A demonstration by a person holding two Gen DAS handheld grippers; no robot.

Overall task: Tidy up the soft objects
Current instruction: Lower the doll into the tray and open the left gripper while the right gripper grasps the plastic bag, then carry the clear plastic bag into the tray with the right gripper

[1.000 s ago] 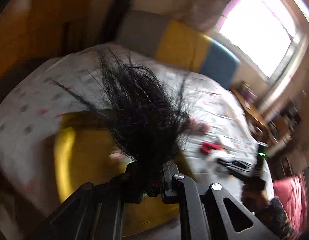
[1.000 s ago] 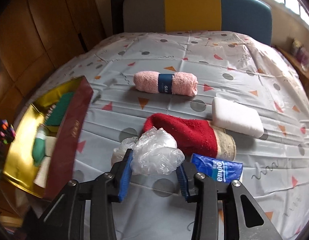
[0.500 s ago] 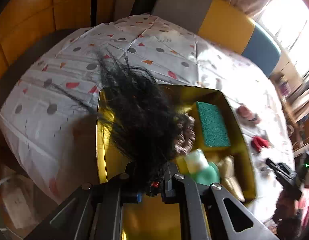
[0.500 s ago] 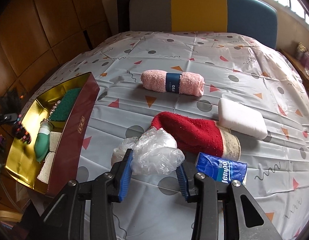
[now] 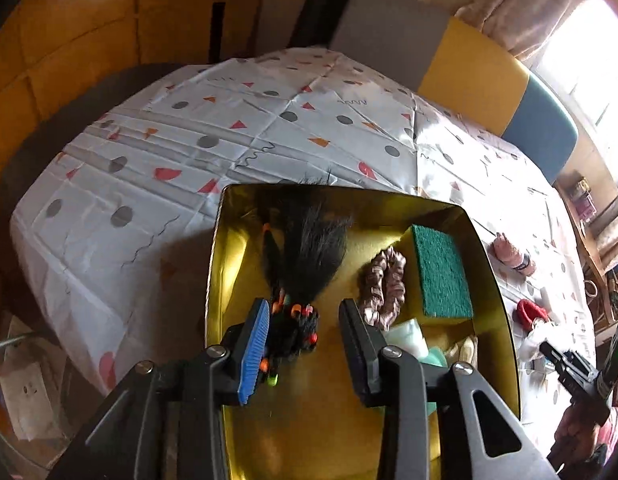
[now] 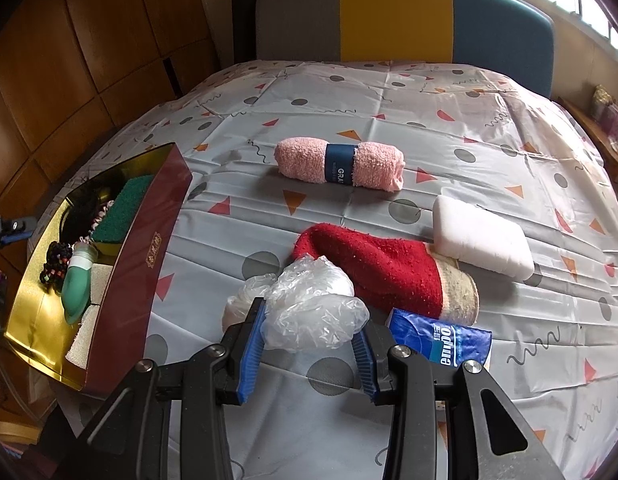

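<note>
A black hair tuft (image 5: 309, 248) with a bright beaded base lies in the gold box (image 5: 213, 280), left of a pink scrunchie (image 5: 383, 288) and a green scouring sponge (image 5: 441, 272). My left gripper (image 5: 307, 316) hangs just over it with its jaws opening. The beaded base sits between them, next to the blue left pad and clear of the right one. On the bedspread, my right gripper (image 6: 311, 320) is shut on a crumpled clear plastic bag (image 6: 313, 300). The box (image 6: 141, 264) with the hair tuft (image 6: 83, 208) lies far left in the right wrist view.
On the patterned bedspread lie a red sock (image 6: 385, 268), a pink towel roll (image 6: 341, 164), a white foam block (image 6: 481, 240) and a blue tissue pack (image 6: 441, 340). The box also holds a teal bottle (image 6: 79, 284) and a beige cloth (image 6: 83, 328). A headboard stands behind.
My left gripper came down into the gold box and its jaws parted, letting the hair tuft go; it now lies on the box floor. The right gripper kept still on the plastic bag.
</note>
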